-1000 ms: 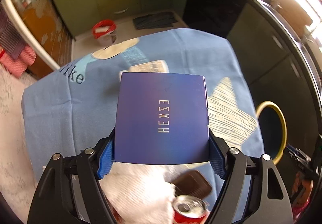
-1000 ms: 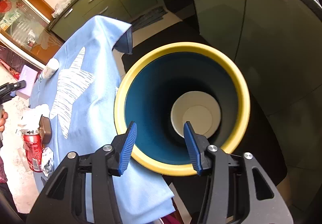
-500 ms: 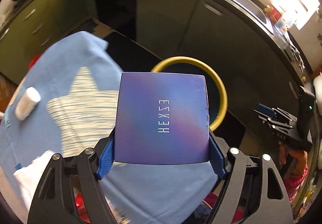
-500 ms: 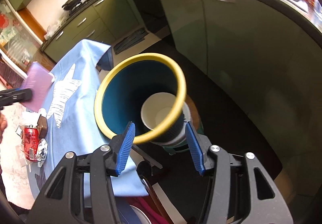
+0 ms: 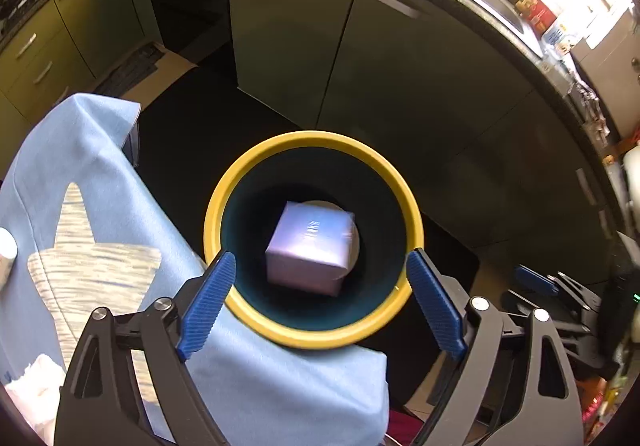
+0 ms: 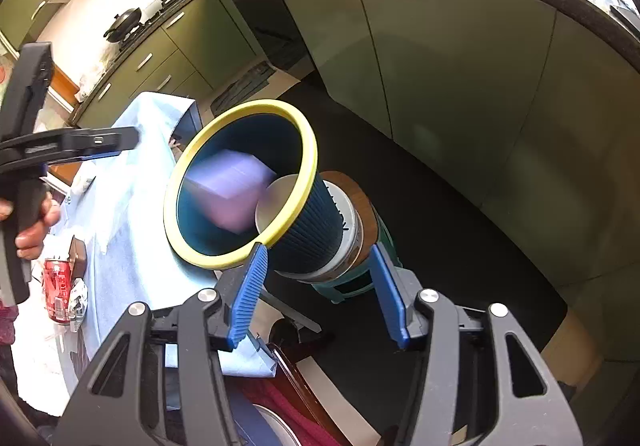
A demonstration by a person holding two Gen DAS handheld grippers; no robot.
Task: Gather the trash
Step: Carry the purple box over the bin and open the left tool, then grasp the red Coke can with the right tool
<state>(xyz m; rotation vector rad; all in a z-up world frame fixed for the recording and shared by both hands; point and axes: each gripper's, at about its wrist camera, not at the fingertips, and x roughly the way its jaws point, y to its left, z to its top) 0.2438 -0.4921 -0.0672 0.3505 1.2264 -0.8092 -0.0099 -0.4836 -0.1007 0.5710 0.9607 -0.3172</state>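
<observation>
A purple box (image 5: pixel 308 246) sits blurred inside the dark blue bin with the yellow rim (image 5: pixel 312 137), free of any pad, over a white paper cup (image 5: pixel 354 246). Directly above the bin my left gripper (image 5: pixel 320 256) points down, its jaws opening wide with nothing pressed between them. The right wrist view shows the same box (image 6: pixel 228 189) in the bin (image 6: pixel 280 109) and the left gripper (image 6: pixel 100 141) held over it by a hand. My right gripper (image 6: pixel 318 248) is open and holds nothing, just this side of the bin.
The bin stands on a green stool (image 6: pixel 384 242) beside a table under a blue cloth (image 5: pixel 100 173). A red can (image 6: pixel 58 290), a brown wallet (image 6: pixel 78 254), foil and a white tissue (image 5: pixel 28 386) lie on the table. Green cabinets stand behind.
My left gripper carried the purple box from over the table to above the bin, then opened; the box dropped into the bin. The right gripper drew back from the bin.
</observation>
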